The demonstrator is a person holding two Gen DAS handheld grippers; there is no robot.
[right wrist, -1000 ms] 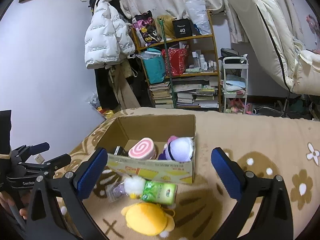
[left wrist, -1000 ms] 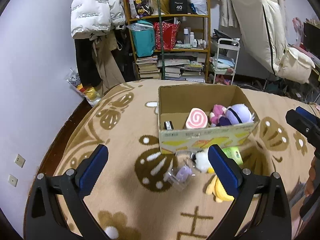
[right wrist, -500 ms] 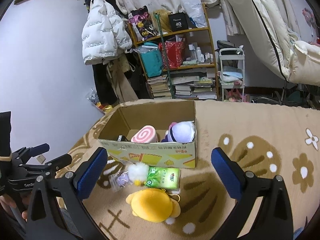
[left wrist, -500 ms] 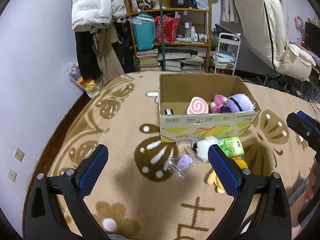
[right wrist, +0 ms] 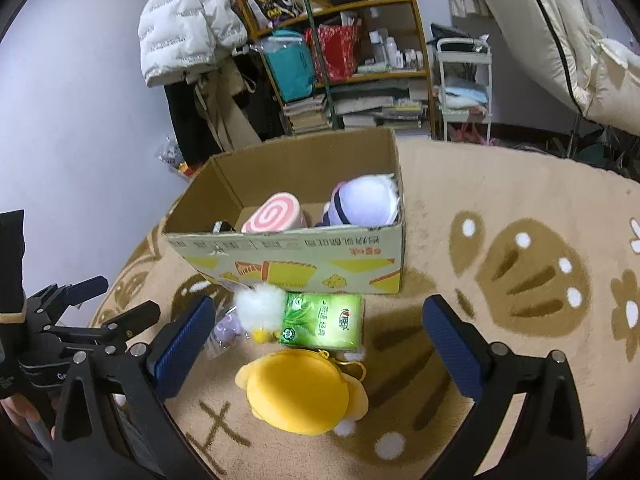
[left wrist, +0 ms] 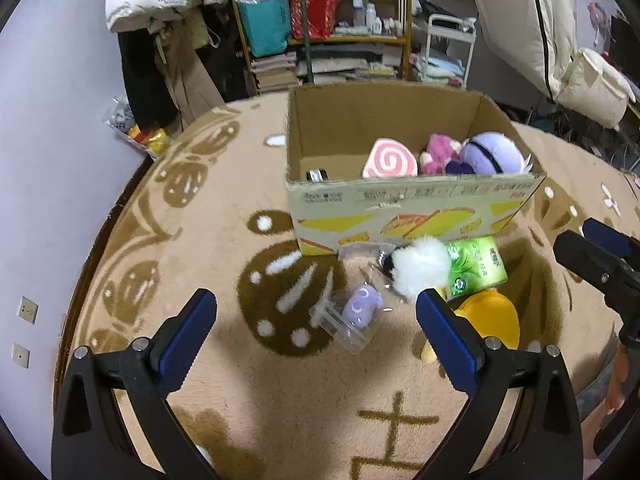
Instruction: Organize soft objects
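Left wrist view. Left hand-held gripper (left wrist: 316, 332): jaws spread wide, nothing between them, poised above the rug (left wrist: 208, 240). Box (left wrist: 404, 216): cardboard, open-topped, on the rug beyond the gripper. Inside the box: swirl plush (left wrist: 390, 159) near the middle, pink plush (left wrist: 438, 152) just right of it, purple plush (left wrist: 494, 152) in the right corner, small dark item (left wrist: 316, 175) at the left front corner. In front of the box, on the rug: white pompom (left wrist: 418, 268), tissue pack (left wrist: 476, 266) touching it on the right, yellow plush (left wrist: 488, 322) nearer the camera, clear case (left wrist: 348, 320) holding a small lilac toy (left wrist: 362, 306), left of the pompom. Right hand-held gripper (left wrist: 600, 252): partly in frame, right of the box.

Right wrist view. Right hand-held gripper (right wrist: 316, 344): jaws wide apart, empty, above the yellow plush (right wrist: 300, 392). Tissue pack (right wrist: 322, 322) flat just before the box (right wrist: 288, 264) front wall; pompom (right wrist: 260, 306) touching its left edge; lilac toy (right wrist: 226, 326) farther left. Swirl plush (right wrist: 274, 216) and purple plush (right wrist: 366, 202) inside the box. Left hand-held gripper (right wrist: 72, 320) left of the box, jaws parted. Shelf (right wrist: 340, 52) beyond the box.
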